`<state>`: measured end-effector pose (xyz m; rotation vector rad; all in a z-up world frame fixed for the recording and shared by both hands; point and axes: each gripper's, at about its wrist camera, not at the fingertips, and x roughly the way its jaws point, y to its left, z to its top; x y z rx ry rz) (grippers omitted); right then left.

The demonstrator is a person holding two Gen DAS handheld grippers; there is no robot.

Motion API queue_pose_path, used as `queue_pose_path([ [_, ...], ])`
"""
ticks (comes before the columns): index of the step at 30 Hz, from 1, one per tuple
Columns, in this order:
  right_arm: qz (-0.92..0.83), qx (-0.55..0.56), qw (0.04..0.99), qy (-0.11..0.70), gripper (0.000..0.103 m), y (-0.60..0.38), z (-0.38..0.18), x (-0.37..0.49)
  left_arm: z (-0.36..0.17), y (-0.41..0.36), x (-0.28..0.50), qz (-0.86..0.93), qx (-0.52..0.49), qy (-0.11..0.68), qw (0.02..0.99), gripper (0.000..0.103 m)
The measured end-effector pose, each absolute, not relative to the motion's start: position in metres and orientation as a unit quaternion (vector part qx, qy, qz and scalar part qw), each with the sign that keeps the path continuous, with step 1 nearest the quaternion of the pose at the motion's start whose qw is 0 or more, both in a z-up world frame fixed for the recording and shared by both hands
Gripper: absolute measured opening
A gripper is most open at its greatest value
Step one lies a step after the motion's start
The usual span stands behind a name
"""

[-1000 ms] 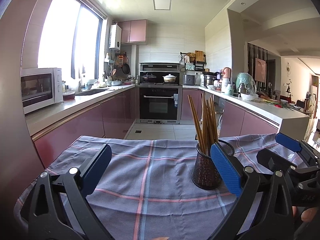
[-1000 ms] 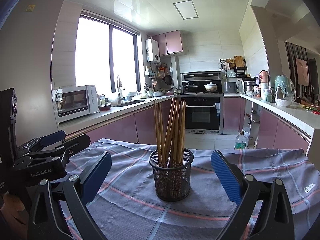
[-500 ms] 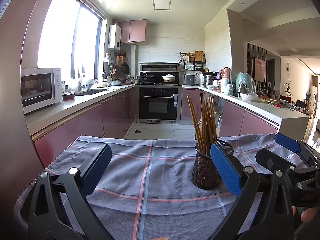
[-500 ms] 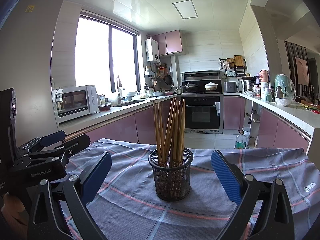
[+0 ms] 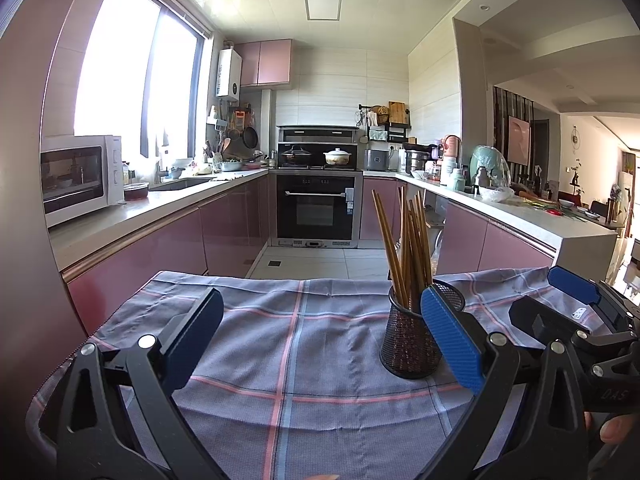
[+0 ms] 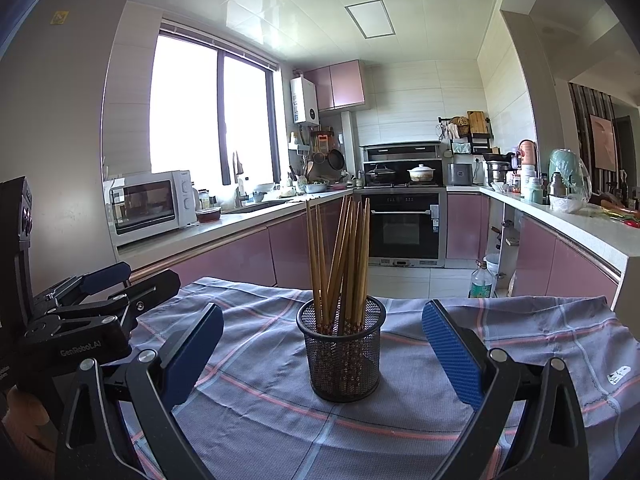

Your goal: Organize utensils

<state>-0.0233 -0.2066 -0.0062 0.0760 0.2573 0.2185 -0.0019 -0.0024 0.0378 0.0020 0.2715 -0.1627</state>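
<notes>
A black mesh holder (image 6: 341, 354) stands upright on the checked blue-grey cloth (image 6: 400, 420), filled with several wooden chopsticks (image 6: 344, 256). My right gripper (image 6: 320, 344) is open, its blue pads on either side of the holder and a little nearer than it, touching nothing. In the left wrist view the same holder (image 5: 408, 340) with its chopsticks (image 5: 406, 252) sits right of centre, partly behind my right-hand pad. My left gripper (image 5: 320, 338) is open and empty over bare cloth (image 5: 288, 352).
The table's far edge drops to the kitchen floor. Pink counters run along both sides, with a microwave (image 6: 150, 204) on the left and an oven (image 6: 404, 228) at the back. The left gripper's body (image 6: 80, 320) sits at the left of the right wrist view.
Almost nothing: both grippers stay open and the holder stays put. The views shifted only very slightly.
</notes>
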Motion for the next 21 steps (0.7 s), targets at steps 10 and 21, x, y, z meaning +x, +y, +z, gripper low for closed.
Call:
queue_pose_path([
  [10, 0.108, 0.038, 0.985, 0.129, 0.096, -0.2064, -0.0063, -0.0235, 0.0373, -0.0058, -0.0018, -0.082, 0.002, 0.136, 0.987, 0.097],
  [21, 0.109, 0.038, 0.985, 0.129, 0.096, -0.2064, -0.0060, -0.0237, 0.0374, -0.0057, -0.0017, -0.082, 0.002, 0.136, 0.987, 0.097],
])
